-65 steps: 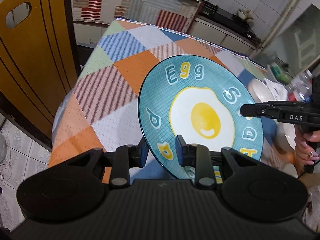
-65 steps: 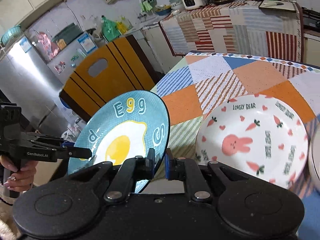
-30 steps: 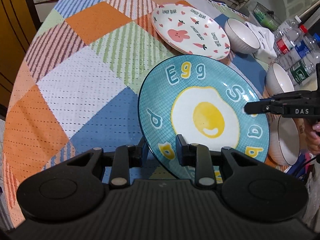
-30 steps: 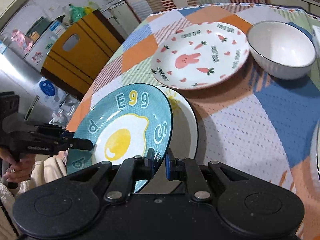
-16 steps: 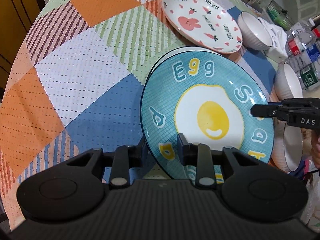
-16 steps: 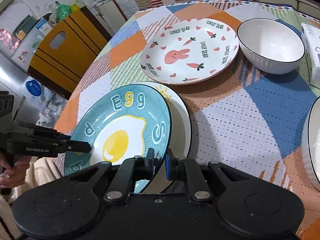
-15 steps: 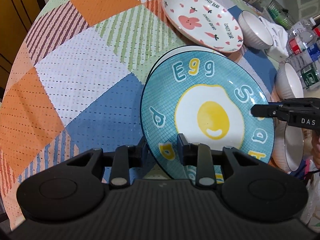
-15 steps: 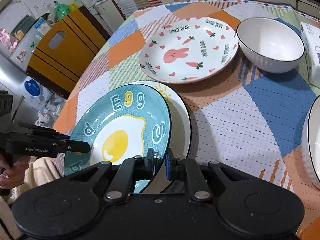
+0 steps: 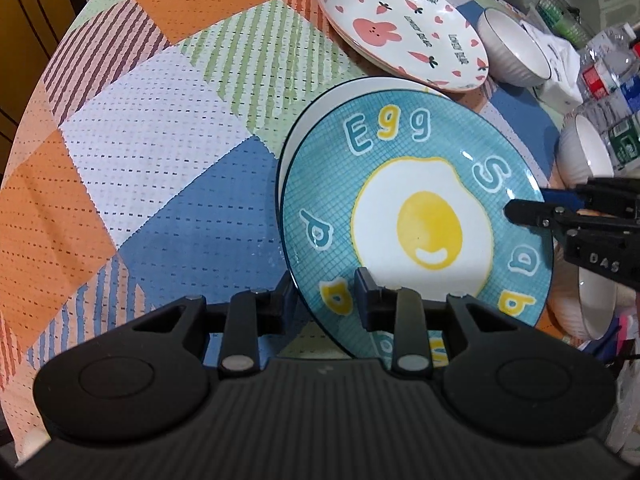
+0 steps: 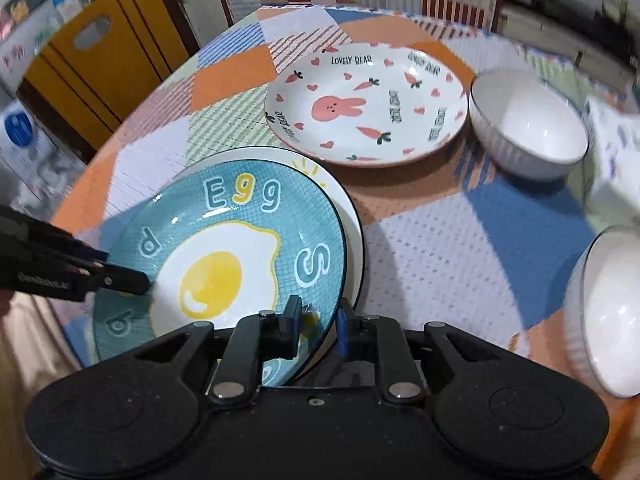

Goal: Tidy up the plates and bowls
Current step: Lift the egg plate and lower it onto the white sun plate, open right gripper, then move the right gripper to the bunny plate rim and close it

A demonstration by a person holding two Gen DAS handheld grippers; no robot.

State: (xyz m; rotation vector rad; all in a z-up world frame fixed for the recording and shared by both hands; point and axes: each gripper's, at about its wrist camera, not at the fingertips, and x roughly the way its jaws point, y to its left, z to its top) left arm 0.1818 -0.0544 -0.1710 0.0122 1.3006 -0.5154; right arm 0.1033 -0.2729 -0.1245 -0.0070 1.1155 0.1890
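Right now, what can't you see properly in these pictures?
- White plate: both views, mostly hidden under the egg plate.
- Near bowl: right view, cut off by the edge.
- Bottle labels: left view, too small to read.
- Right view's edges: motion-blurred.

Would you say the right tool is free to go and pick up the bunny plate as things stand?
Probably not yet. The right tool straddles the rim of the egg plate, which the left tool also grips. The bunny plate lies uncovered beyond on the tablecloth, so the path looks open once the egg plate is released.

Teal egg plate (image 9: pixel 420 216); white, pink-bunny plate (image 10: pixel 366 106); patchwork tablecloth (image 9: pixel 160 152).
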